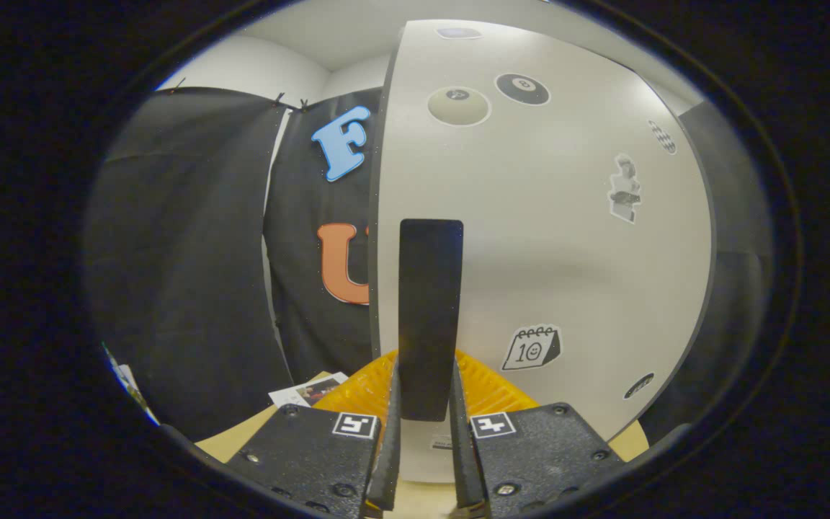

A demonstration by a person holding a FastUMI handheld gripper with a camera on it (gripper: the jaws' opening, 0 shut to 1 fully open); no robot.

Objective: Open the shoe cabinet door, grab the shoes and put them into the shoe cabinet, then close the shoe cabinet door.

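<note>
The pale shoe cabinet door (566, 238) stands right ahead of me, covered with several stickers. A tall dark handle (429, 303) runs down its near edge. My gripper (424, 404) is shut on that handle, with both fingers pressing its lower end from either side. The door's edge (377, 238) stands against the black cloth wall.
Something yellow and ribbed (368, 393) lies low behind the handle, partly hidden by my fingers. A printed card (307, 393) rests on the tan floor (242, 436) to its left. Black cloth hangs on the left and beyond the door's right side.
</note>
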